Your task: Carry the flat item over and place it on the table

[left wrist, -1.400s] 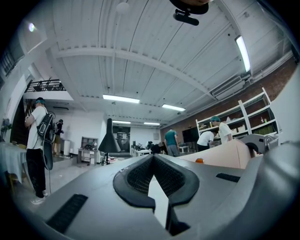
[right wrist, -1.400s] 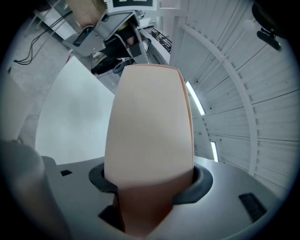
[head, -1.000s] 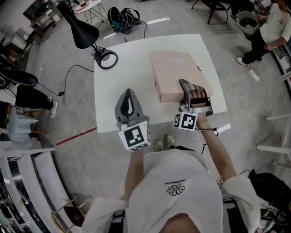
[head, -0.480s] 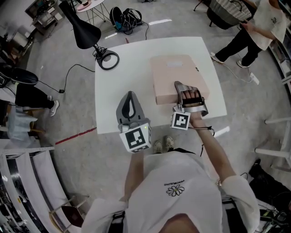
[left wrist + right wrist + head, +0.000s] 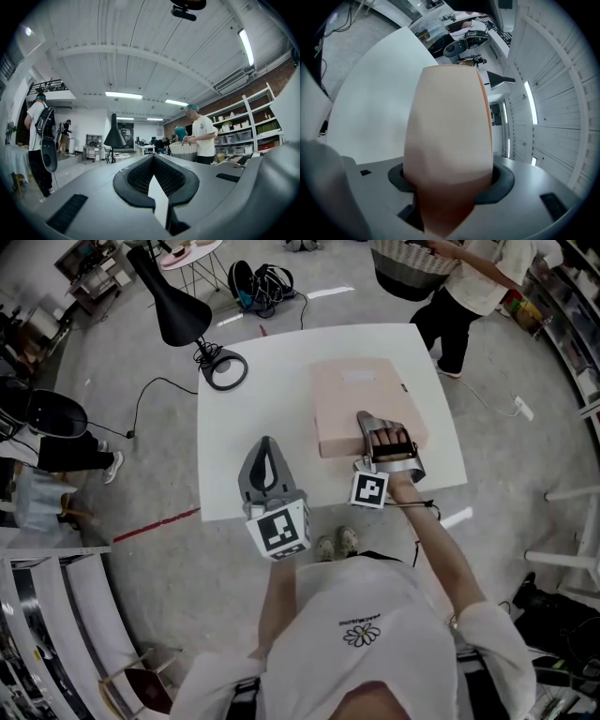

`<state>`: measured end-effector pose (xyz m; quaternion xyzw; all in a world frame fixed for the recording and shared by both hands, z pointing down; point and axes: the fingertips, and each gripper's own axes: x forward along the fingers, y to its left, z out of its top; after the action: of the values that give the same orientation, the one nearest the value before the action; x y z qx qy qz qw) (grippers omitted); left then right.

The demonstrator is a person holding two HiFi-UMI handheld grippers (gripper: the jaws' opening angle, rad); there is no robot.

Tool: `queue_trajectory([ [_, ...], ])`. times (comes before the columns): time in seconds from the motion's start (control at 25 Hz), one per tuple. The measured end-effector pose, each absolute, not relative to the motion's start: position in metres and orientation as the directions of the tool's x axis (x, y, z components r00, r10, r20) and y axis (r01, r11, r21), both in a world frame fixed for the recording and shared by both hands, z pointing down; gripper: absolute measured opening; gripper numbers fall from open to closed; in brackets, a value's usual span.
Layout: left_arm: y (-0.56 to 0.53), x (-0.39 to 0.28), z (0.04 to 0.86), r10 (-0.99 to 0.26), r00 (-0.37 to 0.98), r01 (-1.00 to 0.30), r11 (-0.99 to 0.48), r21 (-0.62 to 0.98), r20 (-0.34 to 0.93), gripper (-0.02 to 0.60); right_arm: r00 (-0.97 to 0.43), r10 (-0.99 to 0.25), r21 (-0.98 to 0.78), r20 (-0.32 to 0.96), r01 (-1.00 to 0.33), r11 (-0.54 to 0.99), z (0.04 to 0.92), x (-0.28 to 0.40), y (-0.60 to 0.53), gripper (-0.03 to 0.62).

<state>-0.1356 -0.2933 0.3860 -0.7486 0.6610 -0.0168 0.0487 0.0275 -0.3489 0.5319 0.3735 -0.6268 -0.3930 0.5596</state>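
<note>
Since the earlier frame, the bystander [image 5: 473,282] carrying a woven basket [image 5: 403,259] has crossed beyond the far edge. The one pale pink flat cardboard box [image 5: 361,395] lies unchanged by the right edge of the one white square tabletop [image 5: 262,390].

I count two grippers. The right gripper [image 5: 367,423] is clamped on the box's near edge. The left gripper [image 5: 265,442] has its tips together, empty, near the near edge.

One black desk lamp [image 5: 173,306] stands at the far left corner.

In the right gripper view the pink box [image 5: 447,136] fills the middle and hides where the jaws touch it. In the head view its white label [image 5: 360,377] is too small to read. The top edge cuts off the person [image 5: 473,282] carrying a basket [image 5: 408,259].
</note>
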Motion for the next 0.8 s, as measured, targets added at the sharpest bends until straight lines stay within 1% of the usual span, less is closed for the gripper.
queue_trajectory([
  [0.08,-0.294,-0.136,0.387,-0.991,0.128,-0.988,-0.124,-0.092,-0.04,0.014,-0.101,-0.905,0.908,0.413,-0.025,0.418,0.532,0.027,-0.35,0.276],
  [0.24,-0.295,-0.135,0.391,-0.991,0.134,-0.987,-0.131,-0.094,-0.021,0.014,-0.095,-0.892,0.897,0.442,0.031,0.441,0.539,0.031,-0.353,0.278],
  [0.52,-0.297,-0.131,0.395,-0.988,0.151,-0.985,-0.149,-0.086,-0.015,0.014,-0.105,-0.879,0.885,0.465,0.015,0.466,0.543,0.031,-0.35,0.278],
  [0.64,-0.297,-0.129,0.397,-0.987,0.158,-0.984,-0.156,-0.083,-0.011,0.014,-0.097,-0.874,0.88,0.475,0.033,0.475,0.553,0.032,-0.348,0.286],
  [0.72,-0.298,-0.127,0.397,-0.987,0.163,-0.983,-0.161,-0.082,-0.01,0.014,-0.109,-0.854,0.86,0.509,0.016,0.511,0.559,0.029,-0.344,0.295],
  [0.8,-0.297,-0.125,0.397,-0.986,0.168,-0.982,-0.166,-0.085,-0.009,0.014,-0.112,-0.794,0.8,0.597,0.013,0.6,0.575,0.029,-0.335,0.312],
])
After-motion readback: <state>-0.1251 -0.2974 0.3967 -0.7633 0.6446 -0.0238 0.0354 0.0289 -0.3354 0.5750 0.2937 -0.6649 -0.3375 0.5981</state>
